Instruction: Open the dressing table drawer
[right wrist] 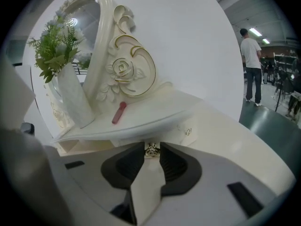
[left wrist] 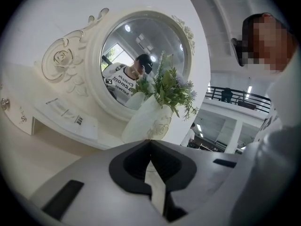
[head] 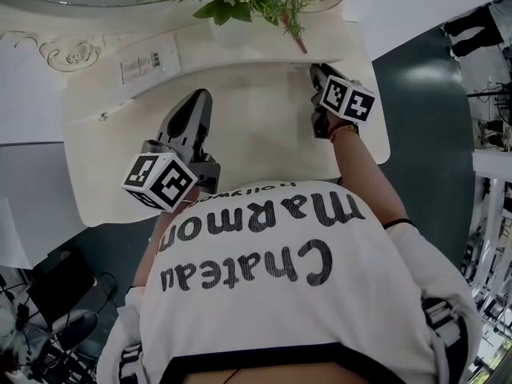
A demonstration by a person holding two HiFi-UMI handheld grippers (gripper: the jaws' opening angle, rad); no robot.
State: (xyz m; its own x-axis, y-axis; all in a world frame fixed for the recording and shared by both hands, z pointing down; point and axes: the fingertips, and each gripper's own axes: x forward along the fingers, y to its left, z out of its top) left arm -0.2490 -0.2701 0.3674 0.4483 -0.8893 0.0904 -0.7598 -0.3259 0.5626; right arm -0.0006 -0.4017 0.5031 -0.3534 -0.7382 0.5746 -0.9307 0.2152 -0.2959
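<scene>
The cream dressing table point(head: 264, 138) has a small drawer front point(right wrist: 171, 132) under its upper shelf, on the right. A little gold knob point(right wrist: 152, 149) sits between the tips of my right gripper point(right wrist: 152, 147), whose jaws are shut on it. In the head view that right gripper point(head: 317, 71) points at the shelf's right end. My left gripper point(head: 200, 98) hovers over the middle of the tabletop, away from any drawer. In its own view the left gripper point(left wrist: 150, 141) is shut, tips meeting, with nothing between them.
A white vase of flowers point(right wrist: 70, 98) and a red stick point(right wrist: 119, 112) stand on the upper shelf before the round mirror point(left wrist: 136, 60). A white card point(head: 148, 62) lies at the shelf's left. Another knob point(head: 102, 116) shows at far left. A person point(right wrist: 251, 65) stands beyond.
</scene>
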